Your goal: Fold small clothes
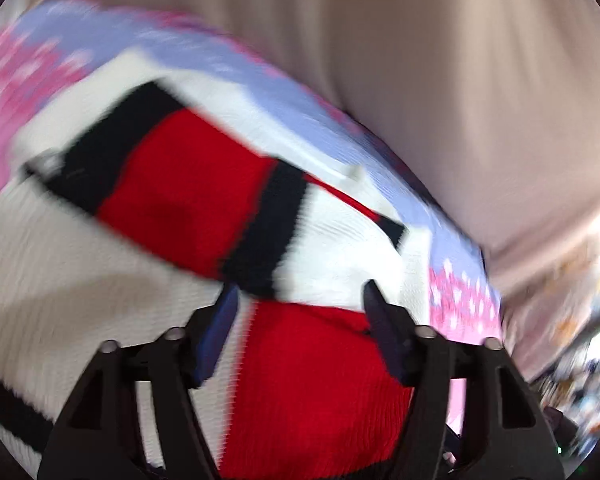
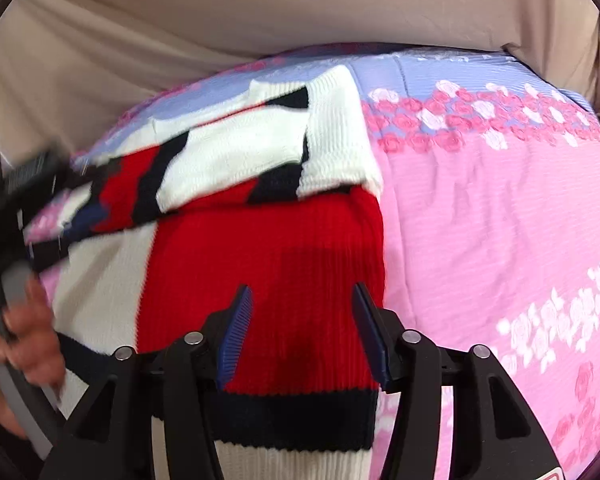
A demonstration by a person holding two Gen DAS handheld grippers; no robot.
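A small knitted sweater (image 2: 268, 256) in red, white and black lies on a pink and blue flowered bedspread (image 2: 480, 220). Its sleeves are folded across the upper body. My right gripper (image 2: 302, 292) is open, fingers straddling the red panel near the hem, just above it. In the left wrist view, which is blurred, the same sweater (image 1: 188, 192) fills the frame. My left gripper (image 1: 300, 292) is open over the red and black bands, nothing between the fingers. In the right wrist view the left gripper (image 2: 20, 184) and the hand holding it (image 2: 24, 336) show at the left edge.
The bedspread (image 1: 172, 52) lies over a bed against a beige cloth wall (image 2: 180, 20). Blurred clutter (image 1: 580, 360) shows at the far right of the left wrist view.
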